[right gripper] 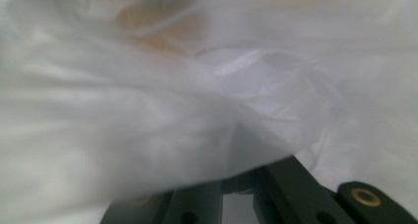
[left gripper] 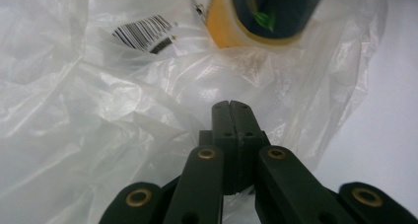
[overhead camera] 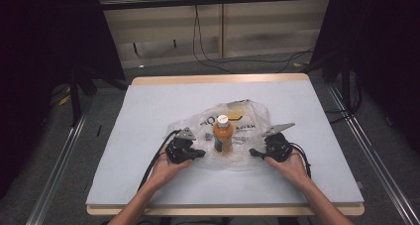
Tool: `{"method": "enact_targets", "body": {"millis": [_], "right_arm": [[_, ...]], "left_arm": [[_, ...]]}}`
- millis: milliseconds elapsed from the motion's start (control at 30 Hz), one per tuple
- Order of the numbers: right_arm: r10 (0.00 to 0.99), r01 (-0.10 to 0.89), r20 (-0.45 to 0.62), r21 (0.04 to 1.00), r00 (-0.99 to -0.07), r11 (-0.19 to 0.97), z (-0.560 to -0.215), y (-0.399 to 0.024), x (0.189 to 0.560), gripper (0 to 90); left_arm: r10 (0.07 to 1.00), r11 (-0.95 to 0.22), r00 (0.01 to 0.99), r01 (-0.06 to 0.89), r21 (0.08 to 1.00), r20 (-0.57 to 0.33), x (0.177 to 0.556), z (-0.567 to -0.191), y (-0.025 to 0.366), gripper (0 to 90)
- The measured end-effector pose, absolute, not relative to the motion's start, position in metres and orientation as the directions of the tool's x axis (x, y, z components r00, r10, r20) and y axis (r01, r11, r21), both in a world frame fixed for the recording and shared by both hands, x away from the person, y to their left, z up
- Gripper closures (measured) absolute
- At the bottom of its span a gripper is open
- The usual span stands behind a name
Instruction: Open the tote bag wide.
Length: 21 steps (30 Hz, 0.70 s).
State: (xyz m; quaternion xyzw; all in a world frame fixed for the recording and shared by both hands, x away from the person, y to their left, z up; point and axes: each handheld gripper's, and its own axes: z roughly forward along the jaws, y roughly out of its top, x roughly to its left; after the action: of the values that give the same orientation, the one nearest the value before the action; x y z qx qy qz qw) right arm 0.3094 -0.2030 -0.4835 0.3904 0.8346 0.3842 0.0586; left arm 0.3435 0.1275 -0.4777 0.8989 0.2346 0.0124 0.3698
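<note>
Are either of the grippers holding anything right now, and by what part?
The left gripper is shut on the plastic bag, pinching its crumpled film near the bottle. The right gripper's jaws are hidden under the film, so cannot tell.

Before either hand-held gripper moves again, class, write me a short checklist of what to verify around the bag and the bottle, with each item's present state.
1. Orange bottle with white cap standing upright on the clear crinkled plastic bag: ok.
2. Left hand-held gripper jaws closed together at the bag's edge: ok; whether film is pinched between them: cannot tell.
3. Right hand-held gripper has a hold on the bag: cannot tell, the film drapes over its jaws.
4. One gripper on each side of the bottle: ok.
5. Bag lying wholly on the grey table, away from its edges: ok.
</note>
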Motion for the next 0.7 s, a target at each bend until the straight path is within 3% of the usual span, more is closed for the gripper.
{"method": "enact_targets", "body": {"millis": [133, 233, 700], "right_arm": [[0.668, 0.568, 0.199, 0.721, -0.717, 0.396, -0.482, -0.206, 0.301, 90.0], [0.637, 0.512, 0.223, 0.800, -0.738, 0.314, -0.464, -0.206, 0.297, 90.0], [0.635, 0.459, 0.200, 0.846, -0.746, 0.273, -0.431, -0.225, 0.256, 90.0]], "left_arm": [[0.413, -0.612, 0.900, 0.388, 0.689, -0.140, 0.337, -0.476, 0.131, 90.0], [0.413, -0.565, 0.898, 0.382, 0.731, -0.150, 0.334, -0.466, 0.131, 90.0], [0.399, -0.464, 0.905, 0.341, 0.817, -0.151, 0.324, -0.429, 0.133, 90.0]]}}
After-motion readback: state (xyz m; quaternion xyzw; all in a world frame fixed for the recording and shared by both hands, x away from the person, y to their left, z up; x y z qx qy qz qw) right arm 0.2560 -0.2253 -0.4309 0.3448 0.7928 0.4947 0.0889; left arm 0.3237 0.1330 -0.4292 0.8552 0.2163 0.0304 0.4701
